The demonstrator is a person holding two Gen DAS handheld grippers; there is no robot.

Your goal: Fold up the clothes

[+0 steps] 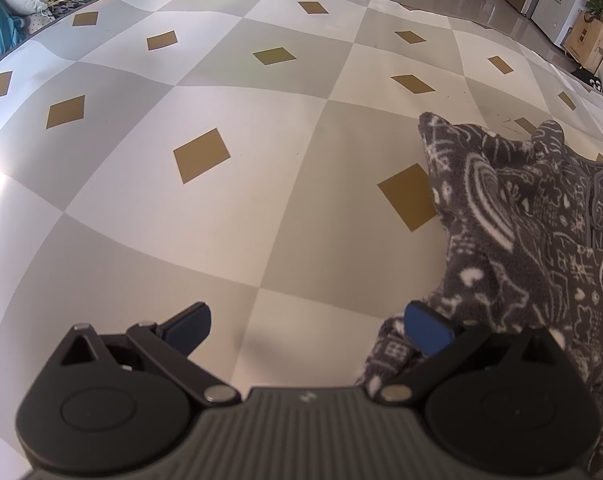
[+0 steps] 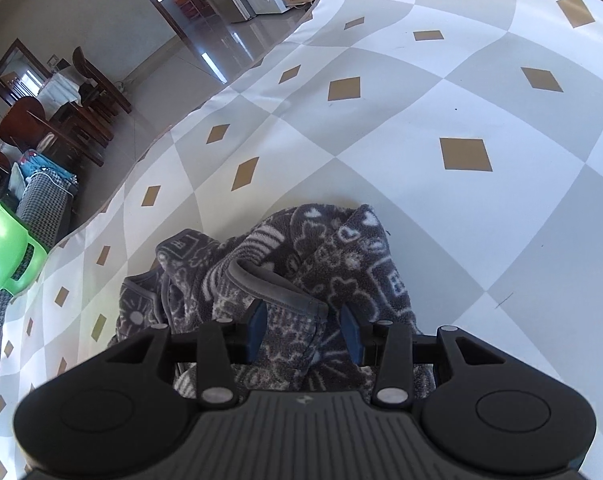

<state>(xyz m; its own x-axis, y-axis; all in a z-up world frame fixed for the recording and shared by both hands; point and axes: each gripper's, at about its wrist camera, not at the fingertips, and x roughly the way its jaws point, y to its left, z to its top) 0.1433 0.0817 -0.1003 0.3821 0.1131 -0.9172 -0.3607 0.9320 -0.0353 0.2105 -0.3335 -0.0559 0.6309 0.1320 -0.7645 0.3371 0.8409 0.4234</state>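
A dark grey fleece garment [image 2: 301, 264], soft and nubby and printed all over with white doodle-like flowers, hearts and stripes, lies crumpled in a loose heap on a smooth, slightly glossy table covering [image 2: 441, 208] patterned in grey and white checks with small tan diamonds. In the right wrist view the heap sits at about six o'clock, directly ahead of the right gripper [image 2: 304, 330], whose blue-padded fingers [image 2: 257, 326] stand partly apart with a bunched fold of the fleece and a plain grey bound edge lying between them; the cloth fills the gap, but whether the pads truly pinch it I cannot tell. In the left wrist view the same garment rises in rumpled peaks from three to five o'clock, and the left gripper [image 1: 309, 326] is spread wide with only bare covering between its fingers, its right pad just beside or brushing the fabric's edge. A bright green plastic basin [image 2: 5, 252] shows at nine o'clock past the table edge.
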